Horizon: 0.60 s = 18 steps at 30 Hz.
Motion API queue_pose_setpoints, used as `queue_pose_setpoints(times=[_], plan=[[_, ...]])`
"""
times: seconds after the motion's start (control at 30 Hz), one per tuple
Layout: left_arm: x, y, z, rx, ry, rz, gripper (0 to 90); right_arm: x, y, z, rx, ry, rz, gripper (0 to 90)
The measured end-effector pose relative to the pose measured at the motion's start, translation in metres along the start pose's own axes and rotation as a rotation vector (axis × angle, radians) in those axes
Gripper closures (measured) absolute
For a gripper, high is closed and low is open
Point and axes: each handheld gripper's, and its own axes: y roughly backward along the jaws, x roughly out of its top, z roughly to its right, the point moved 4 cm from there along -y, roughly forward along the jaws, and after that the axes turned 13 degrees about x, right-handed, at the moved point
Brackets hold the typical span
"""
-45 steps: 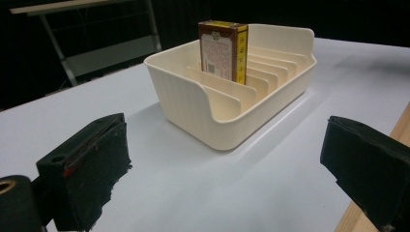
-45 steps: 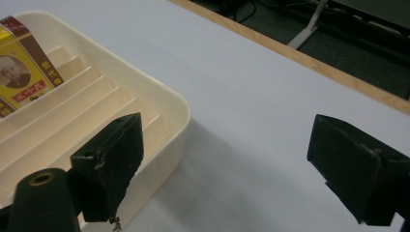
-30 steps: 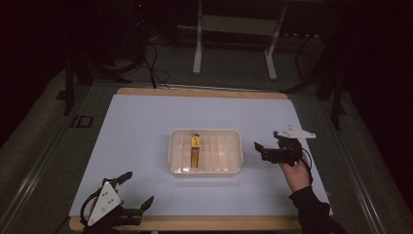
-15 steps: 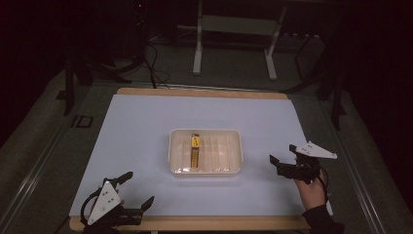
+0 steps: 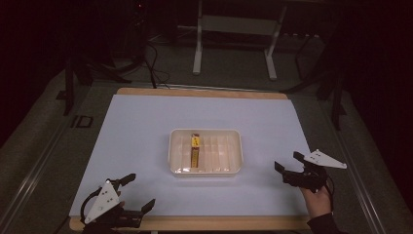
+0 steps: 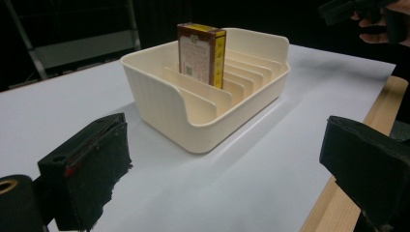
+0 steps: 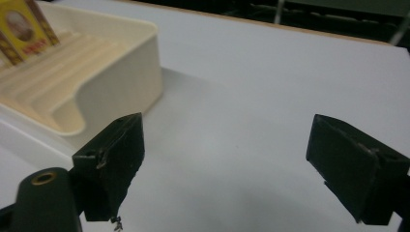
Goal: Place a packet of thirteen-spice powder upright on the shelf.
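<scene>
Box: small yellow-and-maroon cardboard box (image 6: pixel 202 53) upright in cream slotted plastic tray (image 5: pixel 234 161) | probably light, crushable (grip its flat faces gently) | left tongs (image 5: pixel 130 194) and right tongs (image 5: pixel 288 165): agape, empty

small box (image 6: pixel 202 54): yellow and dark red, upright on its narrow edge in a slot toward one end of the cream slotted tray (image 6: pixel 159 92), mid-table.

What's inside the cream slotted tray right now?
The tray holds one yellow and brown box, standing upright on edge in a slot between dividers toward its left side. The other slots look empty. The box's foot is hidden behind the dividers and the tray's wall.
</scene>
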Motion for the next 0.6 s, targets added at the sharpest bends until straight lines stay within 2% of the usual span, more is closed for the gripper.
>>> queue_pose_setpoints(times=[0.07, 0.1, 0.17, 0.2, 0.23, 0.27, 0.3, 0.37, 0.4, 0.43, 0.47, 0.5, 0.53, 0.57, 0.6], plan=[[0.0004, 0.0, -0.0002, 0.003, -0.009, -0.007, 3.9, 0.0013, 0.0016, -0.0011, -0.013, 0.006, 0.022, 13.6], [0.0009, 0.0006, -0.0003, 0.003, -0.004, -0.002, 3.9, 0.0017, 0.0016, -0.0015, 0.006, 0.004, 0.016, 13.6], [0.0022, 0.001, -0.001, 0.006, 0.003, 0.004, 3.9, 0.0021, 0.0032, -0.0022, -0.012, 0.001, 0.032, 13.6], [0.0026, 0.0014, -0.0013, 0.003, 0.008, 0.005, 3.9, 0.0024, 0.0028, -0.0027, 0.0, 0.01, 0.024, 13.6], [0.0029, 0.0019, -0.0013, 0.018, -0.003, 0.007, 3.9, 0.0018, 0.0027, -0.0028, -0.01, 0.014, 0.025, 13.7], [0.0025, 0.0019, -0.0004, 0.03, -0.038, 0.003, 3.9, 0.0012, 0.0022, -0.0022, -0.006, 0.007, 0.021, 13.7], [0.002, 0.0018, 0.0013, 0.017, -0.054, -0.006, 3.9, 0.0003, 0.0008, -0.0021, 0.03, -0.016, 0.013, 13.7], [0.0012, 0.0017, 0.0037, 0.016, -0.063, -0.015, 3.8, -0.0017, -0.0009, -0.0011, 0.007, -0.005, 0.006, 13.7], [0.001, 0.0016, 0.0055, 0.003, -0.074, -0.013, 3.9, -0.0021, -0.0016, -0.0008, 0.013, 0.005, -0.004, 13.6], [0.001, 0.0016, 0.0062, -0.013, -0.069, -0.014, 3.8, -0.0025, -0.0017, -0.0002, 0.005, 0.004, 0.002, 13.7], [0.001, 0.0012, 0.0064, -0.006, -0.064, -0.015, 3.9, -0.0025, -0.002, 0.0, 0.01, 0.006, 0.003, 13.7], [0.001, 0.0012, 0.007, -0.01, -0.079, -0.014, 3.9, -0.0029, -0.0025, -0.0002, 0.023, 0.003, -0.002, 13.7], [0.0008, 0.0012, 0.0072, -0.023, -0.074, -0.012, 3.8, -0.0034, -0.0025, 0.0006, 0.008, 0.007, 0.004, 13.8], [0.001, 0.0005, 0.0069, -0.025, -0.043, -0.02, 3.9, -0.0033, -0.0026, 0.0006, 0.027, 0.005, 0.007, 13.8], [0.0006, 0.0005, 0.0072, -0.018, -0.06, -0.021, 3.9, -0.0037, -0.0031, 0.0008, 0.037, 0.002, 0.005, 13.8]])
